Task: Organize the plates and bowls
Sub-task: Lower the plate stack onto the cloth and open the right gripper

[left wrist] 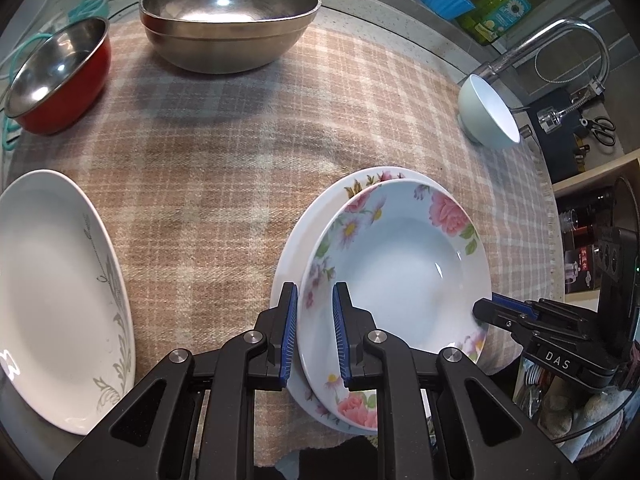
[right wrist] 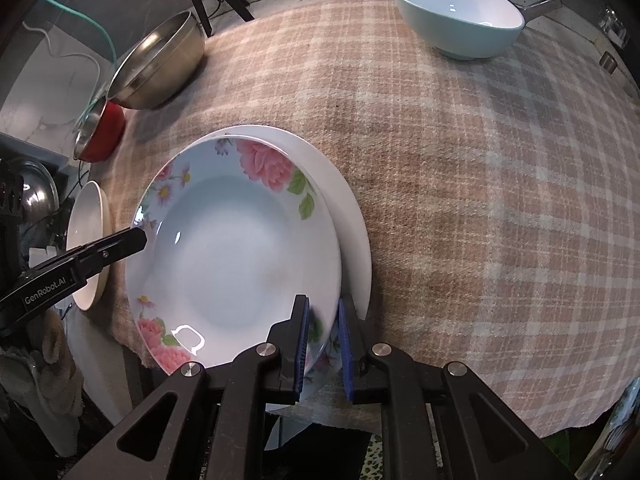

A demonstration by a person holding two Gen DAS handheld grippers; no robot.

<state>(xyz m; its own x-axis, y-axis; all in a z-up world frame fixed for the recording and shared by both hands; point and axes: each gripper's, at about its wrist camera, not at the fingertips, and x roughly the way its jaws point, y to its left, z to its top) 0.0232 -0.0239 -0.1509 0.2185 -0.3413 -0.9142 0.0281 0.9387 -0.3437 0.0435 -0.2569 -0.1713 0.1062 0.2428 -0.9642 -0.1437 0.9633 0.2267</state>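
Nearest, the left gripper and right gripper each pinch opposite rims of the deep white plate with pink flowers, jaws nearly closed on it. It sits on a flatter floral-rimmed plate on the checked cloth of the table. The stacking step looks nearly done; next comes letting go, then probably the pale blue bowl farther off.

Readable: "DAS" on the right gripper in the left wrist view, "GenRobot.AI" on the left gripper in the right wrist view.
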